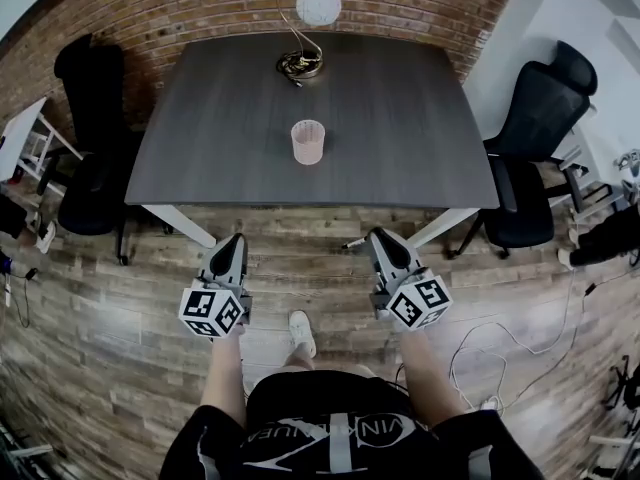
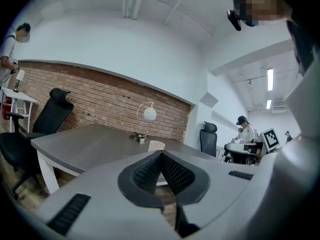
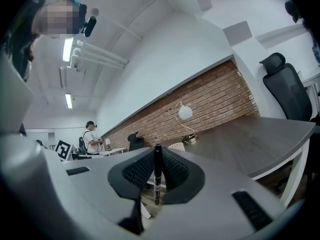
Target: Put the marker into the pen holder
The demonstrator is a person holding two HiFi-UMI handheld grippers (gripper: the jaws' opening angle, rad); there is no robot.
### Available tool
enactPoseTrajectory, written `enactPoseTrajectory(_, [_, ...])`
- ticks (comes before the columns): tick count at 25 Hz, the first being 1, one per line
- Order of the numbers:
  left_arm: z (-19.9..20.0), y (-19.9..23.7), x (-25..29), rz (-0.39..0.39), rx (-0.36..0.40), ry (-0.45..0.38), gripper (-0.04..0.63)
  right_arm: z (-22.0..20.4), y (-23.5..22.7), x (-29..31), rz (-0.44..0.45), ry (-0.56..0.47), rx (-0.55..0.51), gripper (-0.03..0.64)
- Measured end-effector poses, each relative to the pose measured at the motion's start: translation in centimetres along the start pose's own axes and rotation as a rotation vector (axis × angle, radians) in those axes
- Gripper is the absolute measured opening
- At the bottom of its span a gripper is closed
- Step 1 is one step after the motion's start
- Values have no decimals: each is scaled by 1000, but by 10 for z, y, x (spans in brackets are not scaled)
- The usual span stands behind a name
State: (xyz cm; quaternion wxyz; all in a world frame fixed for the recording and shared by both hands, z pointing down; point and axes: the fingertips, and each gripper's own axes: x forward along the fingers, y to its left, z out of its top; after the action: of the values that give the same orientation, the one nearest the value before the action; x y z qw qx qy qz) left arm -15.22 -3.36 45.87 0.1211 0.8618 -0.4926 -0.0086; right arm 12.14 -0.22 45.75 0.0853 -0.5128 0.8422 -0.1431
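The right gripper has its jaws clamped on the marker, which lies across the ribbed pads with one end poking out past them. The left gripper has its jaws pressed together with nothing between them. Both are held low, short of the near edge of the desk. The pen holder, a pale mesh cup, stands alone near the middle of the desk, well apart from both grippers.

The main risk is probably the grip: the marker is pinched at one narrow spot, so it could swivel or slip during the reach. It also looks to sit crosswise to the cup's opening, so it would need turning upright first. If it is let go at a slant, it may strike the rim and bounce out. The cup looks light, and a knock from the marker or the jaws could tip it or push it along the smooth top. With the left gripper empty and far off, nothing steadies it.

The desk is dark grey, with only a globe lamp at its far edge besides the cup. Behind it runs a brick wall. A black office chair stands at each side, on a wood-plank floor with loose cables on the right.
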Motion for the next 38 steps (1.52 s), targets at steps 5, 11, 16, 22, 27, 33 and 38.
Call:
enactPoseTrajectory(5, [3,20,29,-24,-3,18,14,3,-12,26,-36,-2,15,52])
enactPoseTrajectory(11, [5,39,62,-56,-14,35,14,3,-23,54,-71,5,29,52])
enactPoseTrajectory(16, [3,50,82,-87,-13,45,14,0,-27,76,-82,0,34,52])
enactPoseTrajectory(22, [-4,56,98,-109,-18,64,14,-6,-28,98,-75,3,49,52])
enactPoseTrajectory(27, [-5,59,115,-107,-20,65,14,-5,-37,116,-52,9,53,52])
enactPoseTrajectory(33, [-2,72,133,-84,-10,68,14,-3,-47,152,0,11,59,52])
enactPoseTrajectory(38, [13,82,154,-58,-8,52,14,18,-51,191,61,-2,55,52])
